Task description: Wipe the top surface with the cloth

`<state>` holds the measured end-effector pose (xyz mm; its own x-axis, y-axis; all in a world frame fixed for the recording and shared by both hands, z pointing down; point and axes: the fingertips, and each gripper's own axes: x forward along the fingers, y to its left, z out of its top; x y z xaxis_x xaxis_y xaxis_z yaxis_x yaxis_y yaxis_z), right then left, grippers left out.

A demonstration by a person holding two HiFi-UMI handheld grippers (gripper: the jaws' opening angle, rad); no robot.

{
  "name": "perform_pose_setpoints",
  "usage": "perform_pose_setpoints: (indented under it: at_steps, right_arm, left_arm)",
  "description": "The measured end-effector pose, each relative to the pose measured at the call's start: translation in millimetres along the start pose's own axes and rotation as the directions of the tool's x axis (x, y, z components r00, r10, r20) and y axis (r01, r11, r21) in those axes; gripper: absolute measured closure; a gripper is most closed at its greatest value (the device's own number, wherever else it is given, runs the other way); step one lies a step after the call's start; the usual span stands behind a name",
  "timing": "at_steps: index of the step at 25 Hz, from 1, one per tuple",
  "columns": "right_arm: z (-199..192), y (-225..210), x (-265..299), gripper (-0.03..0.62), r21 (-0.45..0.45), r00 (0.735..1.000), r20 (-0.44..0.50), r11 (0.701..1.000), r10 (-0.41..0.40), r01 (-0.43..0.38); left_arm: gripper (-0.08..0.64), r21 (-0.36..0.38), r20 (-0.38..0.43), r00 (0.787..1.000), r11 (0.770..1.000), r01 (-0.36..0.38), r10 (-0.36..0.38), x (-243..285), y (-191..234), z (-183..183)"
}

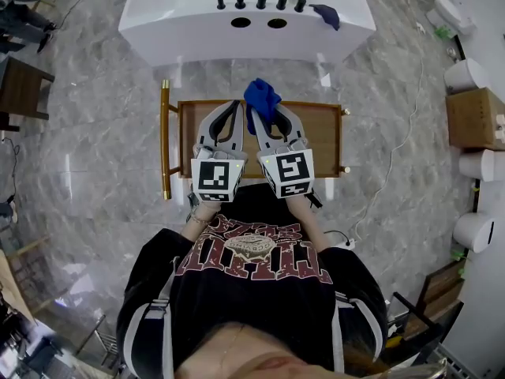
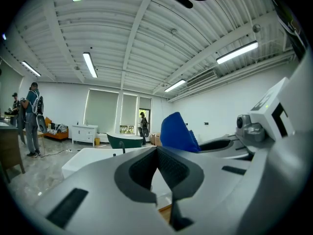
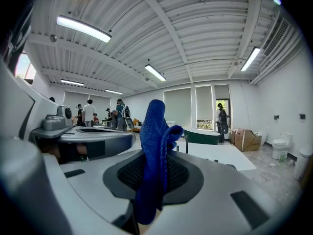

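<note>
Floor (image 1: 87, 156): grey veined marble tile, polished. Ceiling (image 3: 205, 28): white, ribbed, with lit strip lights (image 3: 83, 29). Walls (image 3: 288, 102) white. Windows (image 3: 195, 106) blinded. A white bathtub (image 1: 245, 22) and a dark green bathtub (image 3: 208, 134) stand on the floor.

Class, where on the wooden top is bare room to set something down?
Bare: the right part of the wooden top, from the right claw to its rim, and a narrow strip between the left claw and the gold rail. Crowded: the middle, under both claws and the blue cloth.
</note>
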<state>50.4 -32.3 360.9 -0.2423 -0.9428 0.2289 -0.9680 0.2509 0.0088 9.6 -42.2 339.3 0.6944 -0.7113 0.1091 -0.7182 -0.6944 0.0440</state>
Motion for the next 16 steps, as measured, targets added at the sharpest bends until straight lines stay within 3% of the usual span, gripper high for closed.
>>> perform_pose_setpoints:
  at_steps: [16]
  right_arm:
    - [-5.5, 4.6, 3.7, 0.503, 0.012, 1.000, -0.014, 1.000, 0.025, -0.025]
  left_arm:
    - [0.512, -0.008, -0.013, 1.000, 1.000, -0.001, 0.001, -0.7, -0.8, -5.2]
